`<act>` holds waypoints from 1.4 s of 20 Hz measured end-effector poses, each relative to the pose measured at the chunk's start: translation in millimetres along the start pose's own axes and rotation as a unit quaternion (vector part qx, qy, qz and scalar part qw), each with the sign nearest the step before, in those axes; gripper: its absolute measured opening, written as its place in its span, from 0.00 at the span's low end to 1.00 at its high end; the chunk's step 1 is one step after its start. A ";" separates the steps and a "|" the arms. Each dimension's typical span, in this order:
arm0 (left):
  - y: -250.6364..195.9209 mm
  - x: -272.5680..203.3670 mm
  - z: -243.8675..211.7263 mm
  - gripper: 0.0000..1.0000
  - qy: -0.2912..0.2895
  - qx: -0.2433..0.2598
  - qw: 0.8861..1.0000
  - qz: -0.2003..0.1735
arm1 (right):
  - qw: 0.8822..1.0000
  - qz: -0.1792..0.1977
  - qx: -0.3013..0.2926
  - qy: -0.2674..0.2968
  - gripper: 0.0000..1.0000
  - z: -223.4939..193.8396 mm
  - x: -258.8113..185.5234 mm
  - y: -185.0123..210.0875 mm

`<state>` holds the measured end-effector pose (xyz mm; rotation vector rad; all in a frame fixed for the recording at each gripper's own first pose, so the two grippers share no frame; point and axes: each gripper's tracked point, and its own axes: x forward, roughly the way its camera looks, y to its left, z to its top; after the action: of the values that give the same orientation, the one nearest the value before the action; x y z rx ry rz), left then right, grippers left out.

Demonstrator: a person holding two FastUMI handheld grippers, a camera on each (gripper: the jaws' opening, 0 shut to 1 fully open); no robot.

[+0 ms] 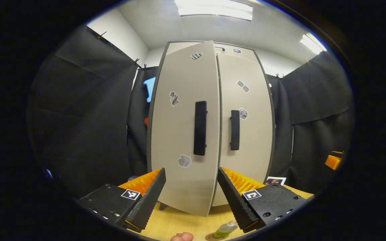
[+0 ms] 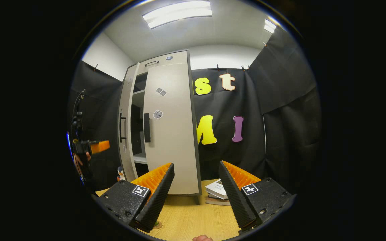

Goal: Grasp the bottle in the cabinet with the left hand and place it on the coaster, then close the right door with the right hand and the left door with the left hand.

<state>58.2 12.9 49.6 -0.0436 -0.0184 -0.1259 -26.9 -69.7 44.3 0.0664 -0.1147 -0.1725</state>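
The bottle [image 1: 226, 229], clear with a green base, stands on a round coaster [image 1: 213, 237] on the wooden counter [image 1: 179, 221], just below the left claw [image 1: 191, 187], whose fingers are spread and hold nothing. Ahead, the cabinet's left door [image 1: 183, 130] sits slightly ajar; the right door [image 1: 246, 134] looks closed. The right claw [image 2: 196, 182] is likewise spread and empty, near stacked books [image 2: 217, 192].

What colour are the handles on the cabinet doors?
Black. The handles stand out against the pale grey doors, best in the left gripper view.
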 end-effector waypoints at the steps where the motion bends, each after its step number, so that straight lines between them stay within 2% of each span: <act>1: -7.4 -4.4 -5.9 0.95 -0.002 -0.004 1.000 -0.004 | 1.000 -0.004 -0.001 0.002 0.82 -0.7 1.1 -0.8; 2: -12.3 -7.2 -12.2 0.99 -0.001 -0.008 1.000 -0.004 | 1.000 -0.005 -0.001 0.005 0.82 -1.9 0.9 -1.1; 3: -17.8 -10.8 -17.2 0.95 -0.001 -0.014 1.000 -0.005 | 1.000 -0.004 0.001 0.009 0.82 -4.2 3.3 -2.0; 4: -24.3 -14.2 -22.0 0.95 -0.001 -0.021 1.000 -0.007 | 1.000 -0.003 0.002 0.013 0.82 -7.3 5.3 -3.1; 5: -29.9 -17.2 -26.0 0.99 -0.001 -0.028 1.000 -0.010 | 1.000 -0.003 0.002 0.016 0.82 -9.8 4.7 -3.5; 6: -34.4 -20.5 -30.2 0.95 -0.002 -0.033 0.999 -0.011 | 1.000 -0.002 0.001 0.019 0.82 -12.4 4.0 -2.8; 7: -36.8 -23.4 -33.6 0.95 -0.004 -0.034 0.999 -0.010 | 1.000 -0.001 -0.001 0.023 0.82 -16.2 1.4 -0.7; 8: -37.2 -27.0 -36.0 0.90 -0.005 -0.032 0.999 -0.007 | 1.000 0.000 -0.002 0.027 0.82 -19.2 -0.4 0.7; 9: -37.7 -30.3 -38.8 0.95 -0.006 -0.027 1.000 -0.004 | 1.000 0.004 -0.001 0.030 0.82 -22.5 -2.5 3.7; 14: -43.3 -44.6 -55.4 0.94 0.010 -0.016 1.000 -0.003 | 0.999 0.011 0.004 0.038 0.83 -29.8 -4.7 7.1; 19: -37.2 -48.3 -50.4 0.95 0.002 -0.015 1.000 0.007 | 0.999 0.014 0.011 0.038 0.83 -29.6 -4.0 8.1; 20: -37.6 -48.3 -50.7 0.99 0.003 -0.015 1.000 0.006 | 0.999 0.015 0.011 0.039 0.82 -29.8 -3.6 8.6; 21: -38.4 -48.0 -51.6 0.95 0.004 -0.016 1.000 0.006 | 0.999 0.016 0.011 0.039 0.83 -30.9 -3.5 8.5; 22: -38.1 -49.0 -52.2 0.99 0.004 -0.016 1.000 0.006 | 0.999 0.017 0.012 0.040 0.83 -31.0 -3.2 9.8; 23: -37.9 -49.4 -51.4 0.95 0.004 -0.015 1.000 0.007 | 0.999 0.017 0.013 0.042 0.83 -33.0 -3.3 9.5; 28: -42.0 -49.6 -48.6 0.95 0.000 -0.007 1.000 0.001 | 0.999 0.017 0.016 0.038 0.83 -30.9 -3.1 8.1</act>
<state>4.5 -24.7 1.8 -0.0573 -0.0183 -0.1232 -24.9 -59.5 14.0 0.1038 -0.0430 -0.1348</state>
